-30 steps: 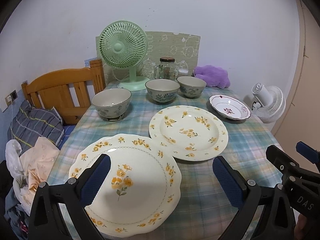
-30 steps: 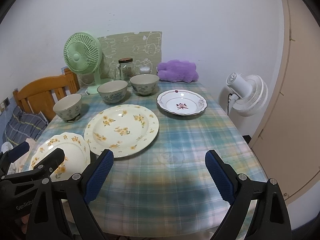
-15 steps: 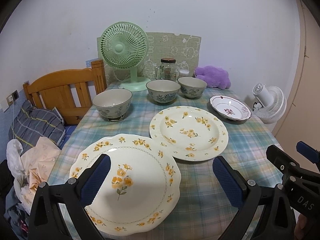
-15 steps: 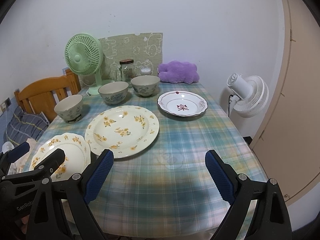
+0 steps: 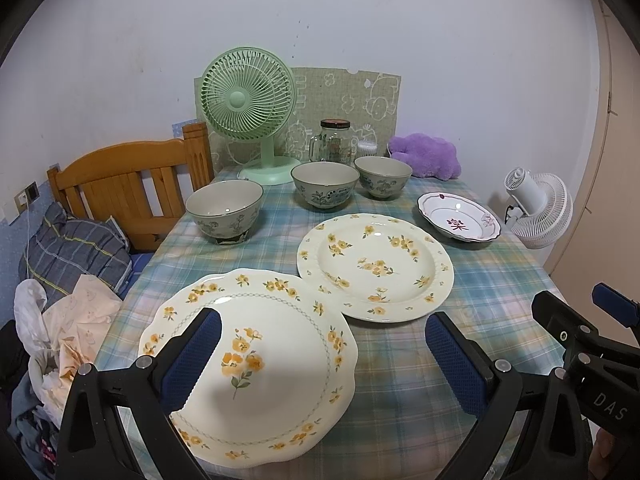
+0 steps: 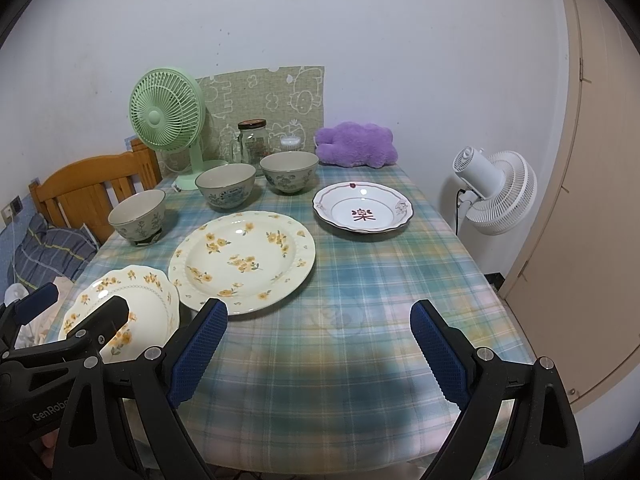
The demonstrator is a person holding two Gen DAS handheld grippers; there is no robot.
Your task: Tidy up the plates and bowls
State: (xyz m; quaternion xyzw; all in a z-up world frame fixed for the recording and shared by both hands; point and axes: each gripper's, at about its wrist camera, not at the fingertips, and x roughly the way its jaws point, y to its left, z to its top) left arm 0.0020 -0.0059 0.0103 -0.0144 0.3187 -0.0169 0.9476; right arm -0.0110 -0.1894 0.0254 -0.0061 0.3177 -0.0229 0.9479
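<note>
Both tongs spread wide, nothing gripped, dishes unsorted.
Left tongs (image 5: 320, 356) frame the scalloped plate (image 5: 256, 364) at lower left, probably lining up; right tongs (image 6: 319, 342) hover over bare surface (image 6: 360, 292); bowls (image 5: 325, 185) sit mid-frame.

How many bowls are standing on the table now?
3. One bowl is at the left beside the wooden chair, one before the green fan, one beside the purple cushion. Nothing appears hidden.

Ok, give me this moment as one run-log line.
left hand-held gripper: open, over scalloped plate | right hand-held gripper: open, empty, above tablecloth | three bowls, three plates unstacked
</note>
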